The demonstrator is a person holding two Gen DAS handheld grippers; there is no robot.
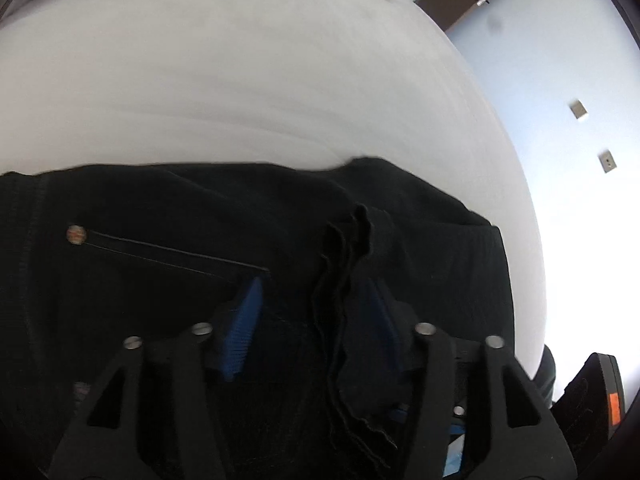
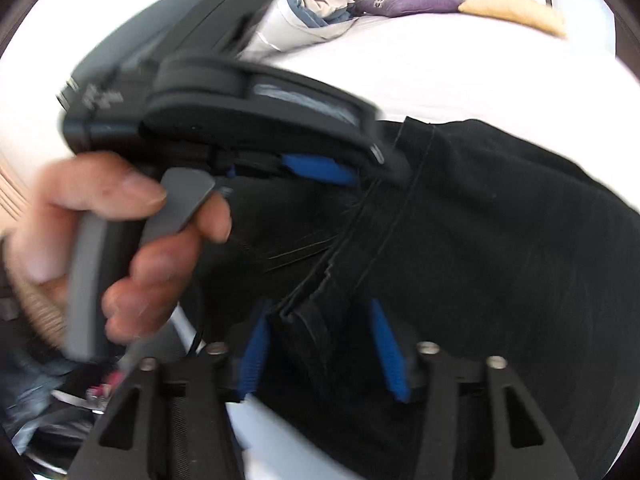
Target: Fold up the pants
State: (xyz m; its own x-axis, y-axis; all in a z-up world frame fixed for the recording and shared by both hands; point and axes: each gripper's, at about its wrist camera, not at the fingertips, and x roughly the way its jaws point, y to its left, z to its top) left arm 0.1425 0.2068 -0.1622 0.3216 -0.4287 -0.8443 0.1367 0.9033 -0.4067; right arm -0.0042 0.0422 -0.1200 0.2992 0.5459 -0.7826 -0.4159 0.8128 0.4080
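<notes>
Both claws stand spread over the black pants (image 1: 160,208) on the white bed (image 1: 240,80): left gripper (image 1: 316,320) and right gripper (image 2: 320,344) each straddle a loose fold at lower centre.

Left gripper (image 1: 316,320) jaws apart, blue ribbed pads (image 1: 244,328) straddling bunched fold of black denim pants (image 1: 160,216); pants lie on white bedsheet (image 1: 240,80).

Bed (image 1: 240,80) — covered by a plain white sheet, smooth apart from faint creases. Black pants (image 1: 160,220) are spread flat on its near part, a hem edge bunched in folds. At the far end are seen a purple cushion (image 2: 416,2), a tan cushion (image 2: 516,12) and crumpled grey-blue bedding (image 2: 316,4) — all directly on the sheet.
</notes>
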